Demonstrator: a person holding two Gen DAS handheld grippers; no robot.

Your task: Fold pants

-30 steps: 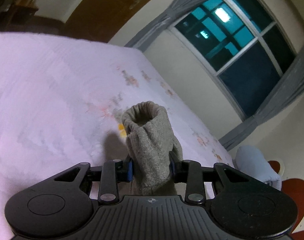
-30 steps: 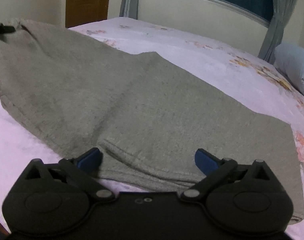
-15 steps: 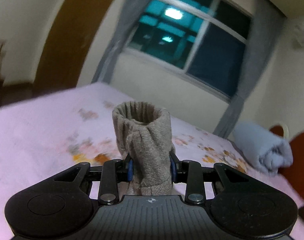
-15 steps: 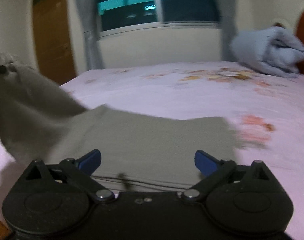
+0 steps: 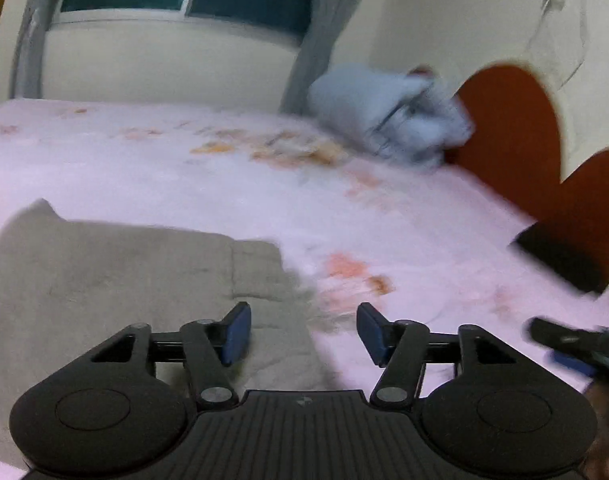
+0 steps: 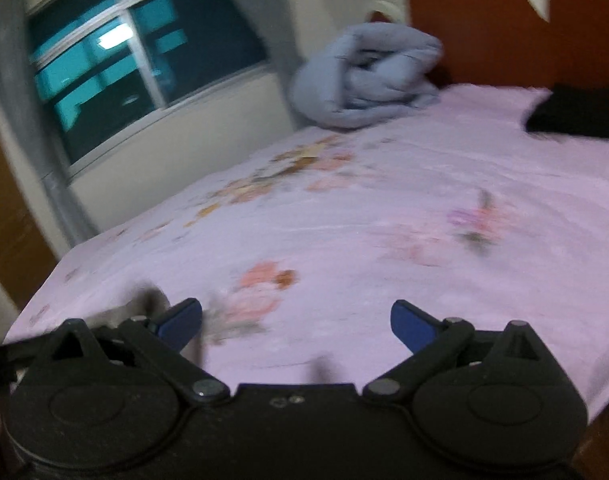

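A wide bed covered by a pale pink sheet printed with faded orange and pink flowers fills the middle of both views. At lower left of the left wrist view, grey knitted pants lie flat on it, folded over. A rumpled light blue quilt is bundled at upper centre, against the headboard end. A flat black cloth item rests on the sheet at the right wrist view's upper right edge.

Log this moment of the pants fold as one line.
pants: folded on bed | left gripper: opening, nothing between jaws | right gripper: open, empty | blanket: by headboard
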